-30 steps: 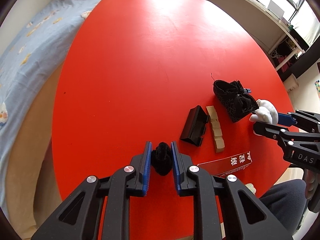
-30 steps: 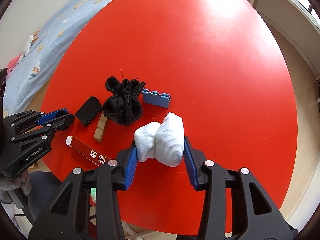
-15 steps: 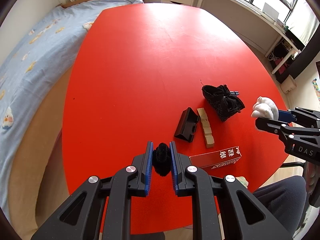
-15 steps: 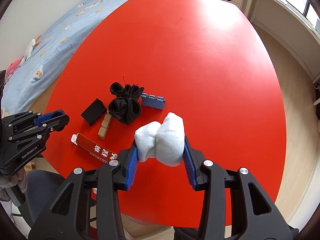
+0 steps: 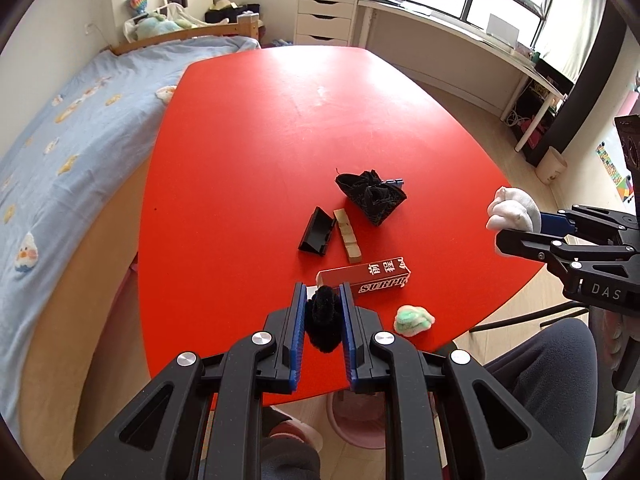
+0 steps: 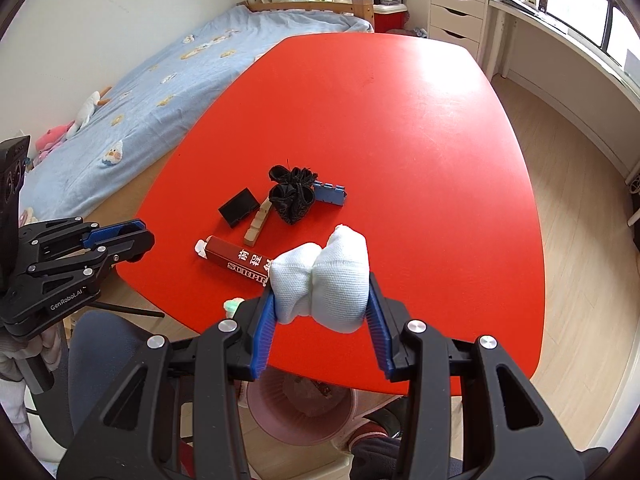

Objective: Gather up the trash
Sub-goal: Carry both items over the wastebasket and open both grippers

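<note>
The left gripper (image 5: 323,312) is clenched on a black pompom (image 5: 324,318) above the near edge of the red table (image 5: 260,152). The right gripper (image 6: 320,300) grasps a white cloth wad (image 6: 324,280), held in the air over a pink bin (image 6: 300,404) on the floor. On the table lie a red box (image 5: 366,278), a green wad (image 5: 413,320), a wood strip (image 5: 347,235) and a black pouch (image 5: 370,196).

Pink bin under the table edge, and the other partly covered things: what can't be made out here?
- Pink bin, right wrist view: contents unclear; table and right gripper cover its rim.
- Blue block, left wrist view: mostly hidden behind black cloth.
- Green-white wad, right wrist view: mostly behind the gripper.
- Red box: lettering partly covered in both views.
</note>
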Demonstrator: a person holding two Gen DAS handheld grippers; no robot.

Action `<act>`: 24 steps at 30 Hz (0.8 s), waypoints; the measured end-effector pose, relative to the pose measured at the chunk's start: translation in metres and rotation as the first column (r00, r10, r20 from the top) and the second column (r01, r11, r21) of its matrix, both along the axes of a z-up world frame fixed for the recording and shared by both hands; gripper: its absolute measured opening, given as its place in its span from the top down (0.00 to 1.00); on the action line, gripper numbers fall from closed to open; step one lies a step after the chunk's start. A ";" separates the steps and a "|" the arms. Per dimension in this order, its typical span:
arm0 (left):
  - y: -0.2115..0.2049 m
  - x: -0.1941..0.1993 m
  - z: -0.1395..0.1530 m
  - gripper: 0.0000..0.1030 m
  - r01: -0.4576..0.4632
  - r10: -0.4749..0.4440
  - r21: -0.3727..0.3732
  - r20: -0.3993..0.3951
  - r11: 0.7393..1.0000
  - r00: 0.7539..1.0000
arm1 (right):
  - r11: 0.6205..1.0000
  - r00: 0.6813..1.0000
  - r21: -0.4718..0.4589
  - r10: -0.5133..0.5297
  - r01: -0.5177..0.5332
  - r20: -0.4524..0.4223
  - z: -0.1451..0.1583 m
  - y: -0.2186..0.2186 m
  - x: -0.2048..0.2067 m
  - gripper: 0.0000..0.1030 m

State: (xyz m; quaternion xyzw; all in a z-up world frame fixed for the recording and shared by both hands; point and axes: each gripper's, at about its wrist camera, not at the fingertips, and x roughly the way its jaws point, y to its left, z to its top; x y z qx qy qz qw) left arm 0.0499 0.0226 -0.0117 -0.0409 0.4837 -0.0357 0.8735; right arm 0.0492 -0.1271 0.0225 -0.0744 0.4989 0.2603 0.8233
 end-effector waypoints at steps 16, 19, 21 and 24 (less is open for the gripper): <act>-0.030 -0.063 0.019 0.84 0.051 -0.046 -0.060 0.078 0.997 0.996 | 0.998 0.998 0.054 0.037 -0.040 0.046 0.019 -0.025 -0.089 0.60; -0.032 -0.071 0.015 0.84 0.051 -0.045 -0.083 0.070 0.995 0.997 | 0.998 0.999 0.055 0.040 -0.042 0.032 0.016 -0.030 -0.100 0.60; -0.035 -0.075 0.012 0.84 0.056 -0.050 -0.093 0.062 0.994 0.997 | 0.998 0.999 0.053 0.039 -0.040 0.022 0.013 -0.034 -0.108 0.60; -0.041 -0.083 0.006 0.84 0.071 -0.066 -0.106 0.047 0.992 0.997 | 0.998 0.999 0.042 0.047 -0.047 0.007 0.008 -0.036 -0.118 0.60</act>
